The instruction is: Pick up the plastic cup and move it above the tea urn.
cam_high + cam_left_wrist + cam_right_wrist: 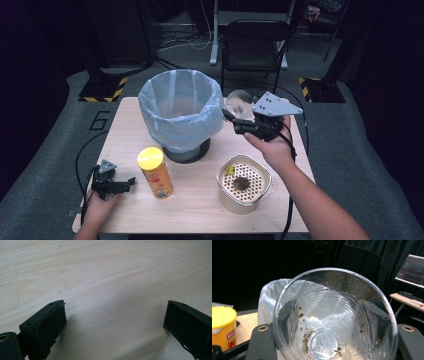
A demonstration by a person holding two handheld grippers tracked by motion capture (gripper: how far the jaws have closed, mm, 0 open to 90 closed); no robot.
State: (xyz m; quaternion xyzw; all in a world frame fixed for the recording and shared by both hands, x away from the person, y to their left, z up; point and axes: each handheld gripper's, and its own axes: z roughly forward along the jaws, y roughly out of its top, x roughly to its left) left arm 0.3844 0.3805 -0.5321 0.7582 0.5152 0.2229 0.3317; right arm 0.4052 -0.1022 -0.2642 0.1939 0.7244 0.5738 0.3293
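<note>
Nearest me, one white perforated-top container (243, 184), one yellow-lidded snack can (155, 172) and one blue-lined bin (180, 114) stand on my pale wooden table (200, 210); one black chair (255, 45) stands far. My left gripper (131, 180) rests spread and empty. My right gripper (231, 116) pinches one clear plastic cup (332, 320) at the bin's right rim.

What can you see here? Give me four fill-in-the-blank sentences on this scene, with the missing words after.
1. The right gripper is shut on a clear plastic ____.
2. The bin is lined with a pale ____ bag.
3. The can has a ____ lid.
4. The left gripper has its jaws ____ over the bare table.

Missing words: cup; blue; yellow; open
</note>
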